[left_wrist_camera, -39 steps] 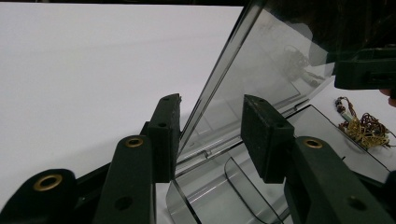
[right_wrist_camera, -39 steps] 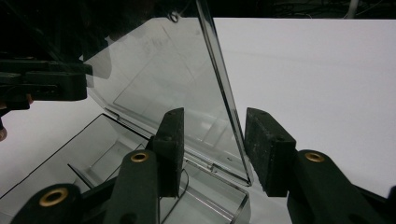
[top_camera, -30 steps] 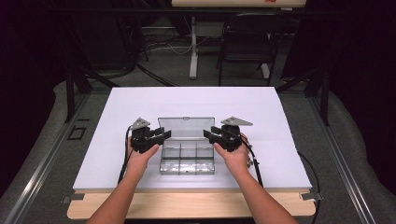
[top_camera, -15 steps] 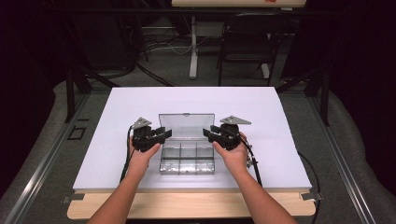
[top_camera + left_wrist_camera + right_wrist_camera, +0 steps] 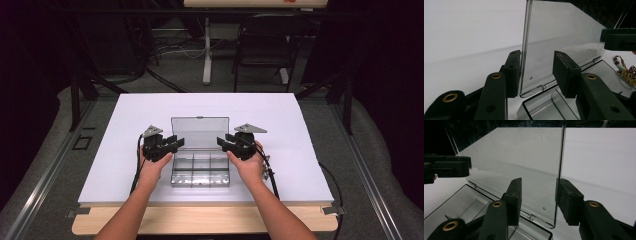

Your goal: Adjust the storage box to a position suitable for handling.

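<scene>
Looking down in the high view, a clear compartmented box (image 5: 201, 170) is seen at the lower middle of the white table (image 5: 125, 115), its thin transparent lid (image 5: 200, 132) stood upright at the far edge. The left gripper (image 5: 174, 143) is held at the lid's left edge and the right gripper (image 5: 223, 142) at its right edge. A slip is judged likely here: the lid is smooth, glossy plastic, and if only one side were pressed the light box could be skidded or twisted across the matte tabletop.

In the left gripper view, the jaws are seen partly open, straddling the lid's rounded lower corner; one pad lies just beside the edge, the other stands apart, so nothing is clamped. A tangle of beaded jewellery (image 5: 626, 71) is seen at the right edge of the frame and could be snagged.

In the right gripper view, the jaws are likewise parted around the lid's opposite edge, with nothing gripped. The pads are rough black blocks, and the hinge at the bottom looks slender and could be strained
</scene>
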A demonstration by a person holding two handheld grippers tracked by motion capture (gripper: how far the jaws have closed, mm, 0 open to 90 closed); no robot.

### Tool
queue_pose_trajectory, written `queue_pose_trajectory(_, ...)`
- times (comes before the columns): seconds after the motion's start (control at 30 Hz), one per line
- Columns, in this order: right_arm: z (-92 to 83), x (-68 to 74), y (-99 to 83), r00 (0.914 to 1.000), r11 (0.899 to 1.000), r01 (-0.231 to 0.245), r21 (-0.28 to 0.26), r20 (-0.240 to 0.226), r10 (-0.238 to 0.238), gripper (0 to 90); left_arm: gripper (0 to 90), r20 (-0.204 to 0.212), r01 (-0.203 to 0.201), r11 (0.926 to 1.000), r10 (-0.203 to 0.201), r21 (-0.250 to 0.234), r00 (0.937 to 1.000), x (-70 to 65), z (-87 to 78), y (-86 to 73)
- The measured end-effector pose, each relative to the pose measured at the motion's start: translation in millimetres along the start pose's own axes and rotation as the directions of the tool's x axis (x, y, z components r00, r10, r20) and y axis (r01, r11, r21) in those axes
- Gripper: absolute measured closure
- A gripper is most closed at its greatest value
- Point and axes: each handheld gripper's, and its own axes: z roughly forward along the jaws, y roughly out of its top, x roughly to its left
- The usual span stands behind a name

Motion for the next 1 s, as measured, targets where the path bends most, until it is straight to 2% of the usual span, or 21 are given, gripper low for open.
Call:
queue_pose_trajectory(0.2, 3.4, -1.0, -0.6, 1.0, 1.0, -0.009, -0.003, 0.002, 0.009, 54.3, 54.9, -0.014, -0.005, 0.9999, 0.005, 0.013, 0.9999, -1.7, 4.5, 1.7)
queue_pose_trajectory(0.4, 6.2, -2.4, -0.8, 0.9997, 1.0, -0.023, -0.001, -0.005, 0.023, 53.1, 54.0, -0.008, 0.013, 0.9999, -0.013, 0.011, 0.9999, -0.3, 6.3, 1.8)
queue_pose_trajectory(0.5, 7.1, -1.0, -1.2, 0.9999, 1.0, -0.009, -0.001, 0.007, 0.009, 51.8, 53.7, -0.008, 0.015, 0.9998, -0.015, 0.012, 0.9999, -0.2, 6.9, 2.0)
queue_pose_trajectory(0.77, 10.7, -0.1, -0.2, 0.9996, 1.0, -0.009, 0.012, 0.027, 0.008, 50.4, 51.8, -0.021, 0.021, 0.9994, -0.02, 0.029, 0.9996, -0.6, 10.3, 3.7)
queue_pose_trajectory(0.93, 14.3, -1.9, 0.2, 0.999, 0.999, -0.038, 0.015, 0.023, 0.038, 49.8, 51.7, -0.038, 0.029, 0.9992, -0.028, 0.027, 0.9989, -0.6, 14.5, 2.8)
queue_pose_trajectory(1.0, 15.1, -2.3, 0.6, 0.9992, 0.999, -0.03, 0.026, 0.028, 0.03, 49.2, 51.8, -0.037, 0.031, 0.9991, -0.03, 0.028, 0.9989, 0.1, 15.4, 2.8)
